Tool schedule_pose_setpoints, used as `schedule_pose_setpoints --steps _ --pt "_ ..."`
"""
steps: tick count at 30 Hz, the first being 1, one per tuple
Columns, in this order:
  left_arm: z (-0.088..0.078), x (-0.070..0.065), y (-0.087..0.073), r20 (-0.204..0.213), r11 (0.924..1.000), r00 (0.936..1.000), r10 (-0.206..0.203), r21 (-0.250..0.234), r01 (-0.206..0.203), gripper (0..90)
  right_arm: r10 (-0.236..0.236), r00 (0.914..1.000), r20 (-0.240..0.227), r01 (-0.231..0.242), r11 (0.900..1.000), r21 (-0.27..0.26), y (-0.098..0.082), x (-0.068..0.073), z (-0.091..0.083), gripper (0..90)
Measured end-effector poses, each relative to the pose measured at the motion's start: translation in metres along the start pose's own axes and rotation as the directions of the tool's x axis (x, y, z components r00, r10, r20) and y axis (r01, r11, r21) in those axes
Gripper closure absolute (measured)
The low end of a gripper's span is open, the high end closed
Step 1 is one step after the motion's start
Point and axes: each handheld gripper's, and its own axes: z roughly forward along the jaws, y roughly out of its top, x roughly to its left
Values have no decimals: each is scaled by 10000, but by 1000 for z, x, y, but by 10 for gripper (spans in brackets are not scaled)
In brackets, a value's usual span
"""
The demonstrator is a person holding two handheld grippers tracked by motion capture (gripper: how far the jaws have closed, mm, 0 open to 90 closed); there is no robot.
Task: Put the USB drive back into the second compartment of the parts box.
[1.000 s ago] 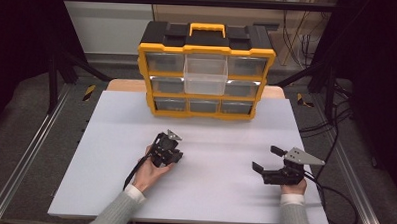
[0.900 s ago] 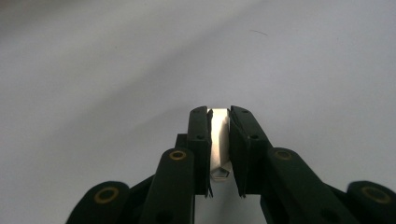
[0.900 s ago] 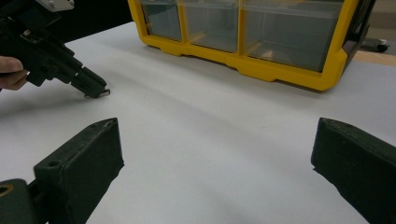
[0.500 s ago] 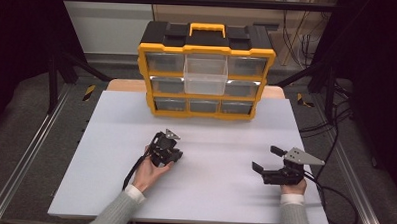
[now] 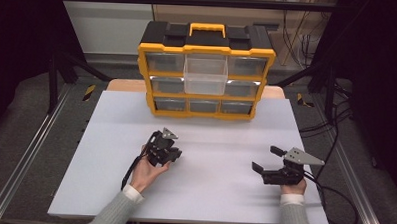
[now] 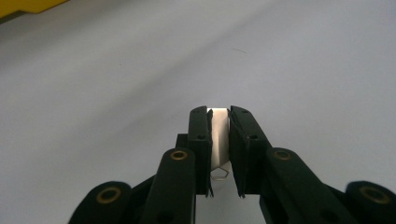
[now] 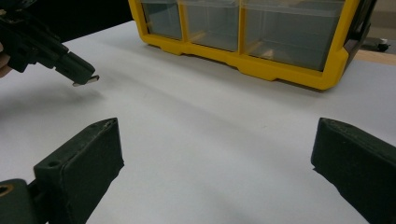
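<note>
A small flat metal piece (image 7: pixel 86 80) is pinched in the narrow-set left gripper (image 5: pixel 171 154), its tip poking beyond the jaws. The organizer's pulled-out clear drawer (image 5: pixel 205 73) lies ahead of that gripper. The right gripper (image 5: pixel 265 161) gapes wide, empty, above the worktop (image 5: pixel 218 193).

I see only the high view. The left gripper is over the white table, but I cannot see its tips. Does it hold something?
Observer: Yes. In the left gripper view, the left gripper is shut on a small flat metal piece, pale between the pads.
Operator: Does the piece stick out past the tips?
Observer: In the right gripper view it does; a thin silver end pokes out over the white table.
Operator: And the right gripper, is it open?
Observer: Yes. The right gripper has its jaws wide apart with nothing between them, facing the bottom drawers of the yellow drawer cabinet.
</note>
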Motion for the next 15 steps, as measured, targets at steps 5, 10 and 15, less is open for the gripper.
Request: schedule_pose_setpoints --steps 5,10,15 --pt "-7 -2 2 53 9999 9999 88 -109 -87 792 -20 10000 -7 20 10000 14 0 0 0 24" --pt "-13 -2 3 114 9997 9999 59 -231 -56 792 -8 10000 -20 8 10000 32 0 0 1 24" --pt "-22 -1 5 176 9992 9998 -6 -396 13 793 -4 10000 -38 5 10000 30 0 0 0 24"
